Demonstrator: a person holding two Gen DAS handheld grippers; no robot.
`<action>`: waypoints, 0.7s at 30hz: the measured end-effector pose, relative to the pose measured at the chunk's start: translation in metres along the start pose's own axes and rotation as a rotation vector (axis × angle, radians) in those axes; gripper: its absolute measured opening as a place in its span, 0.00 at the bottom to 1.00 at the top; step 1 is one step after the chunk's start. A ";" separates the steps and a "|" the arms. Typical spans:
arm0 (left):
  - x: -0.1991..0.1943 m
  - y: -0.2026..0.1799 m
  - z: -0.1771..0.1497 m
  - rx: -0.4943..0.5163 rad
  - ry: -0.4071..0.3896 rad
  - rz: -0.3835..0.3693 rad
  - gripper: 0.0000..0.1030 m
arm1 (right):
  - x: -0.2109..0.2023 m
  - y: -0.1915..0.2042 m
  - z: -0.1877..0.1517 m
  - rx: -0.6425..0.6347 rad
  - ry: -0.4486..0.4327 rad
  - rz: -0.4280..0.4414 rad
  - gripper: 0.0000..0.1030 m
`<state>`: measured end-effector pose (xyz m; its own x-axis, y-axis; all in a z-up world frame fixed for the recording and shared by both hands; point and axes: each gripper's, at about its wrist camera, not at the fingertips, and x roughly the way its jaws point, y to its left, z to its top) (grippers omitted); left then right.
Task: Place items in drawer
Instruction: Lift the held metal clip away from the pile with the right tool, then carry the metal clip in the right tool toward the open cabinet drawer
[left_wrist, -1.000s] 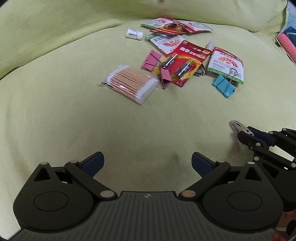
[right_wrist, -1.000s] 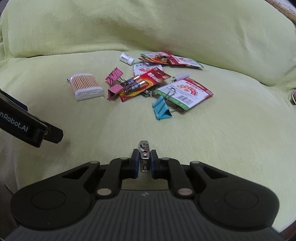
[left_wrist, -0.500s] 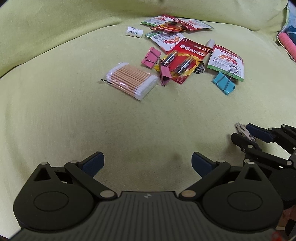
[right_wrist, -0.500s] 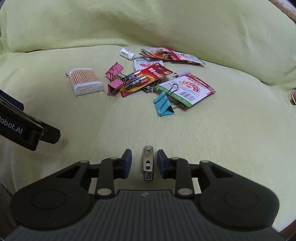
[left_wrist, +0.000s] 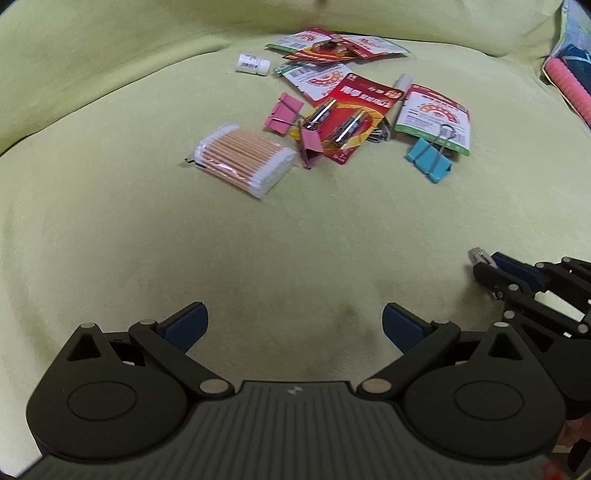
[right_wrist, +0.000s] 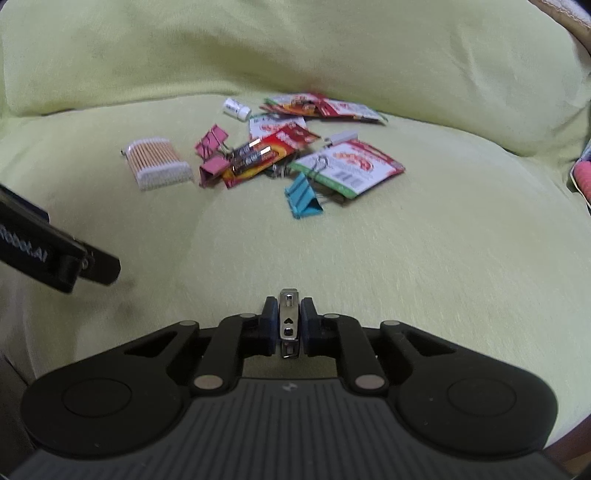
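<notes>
Here, in the left wrist view, the left gripper (left_wrist: 293, 325) is hovering with its jaws spread wide and nothing between them, facing a yellow-green cushion (left_wrist: 110, 240) that is carrying the loose items. Toward the cushion's far edge a pack of cotton swabs (left_wrist: 242, 158) is lying just beside two pink binder clips (left_wrist: 295, 127), a red battery pack (left_wrist: 351, 118) is overlapping several printed packets (left_wrist: 436, 114), a blue binder clip (left_wrist: 428, 158) is touching the nearest of those packets, and a small white bottle (left_wrist: 252, 63) is sitting apart at the back. At the right edge of this view the right gripper (left_wrist: 484, 264) is showing a bit of metal at its tip. In the right wrist view, the right gripper (right_wrist: 289, 321) is pinching a small metal nail clipper (right_wrist: 288, 319) between its pads, clear of the pile, while part of the left gripper is jutting in from the left edge. No drawer is appearing in either view, so I cannot tell how many items are already stowed; judging from the pile, most of the task is remaining, with only the nail clipper in hand and ready to be carried off.
</notes>
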<state>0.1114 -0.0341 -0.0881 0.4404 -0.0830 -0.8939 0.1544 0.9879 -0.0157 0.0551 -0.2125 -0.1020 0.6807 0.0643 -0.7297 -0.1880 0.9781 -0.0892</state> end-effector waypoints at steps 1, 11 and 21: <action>-0.001 -0.001 0.000 0.004 -0.001 -0.001 0.98 | 0.000 0.001 -0.001 -0.007 0.004 -0.004 0.10; -0.004 -0.008 -0.002 0.017 -0.003 -0.007 0.98 | -0.006 0.000 -0.006 -0.004 0.019 -0.014 0.10; -0.004 -0.019 -0.001 0.043 -0.002 -0.031 0.97 | -0.027 -0.015 -0.011 0.077 -0.023 -0.003 0.10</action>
<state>0.1057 -0.0527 -0.0851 0.4365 -0.1141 -0.8924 0.2058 0.9783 -0.0244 0.0312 -0.2312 -0.0885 0.6972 0.0648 -0.7139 -0.1316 0.9905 -0.0386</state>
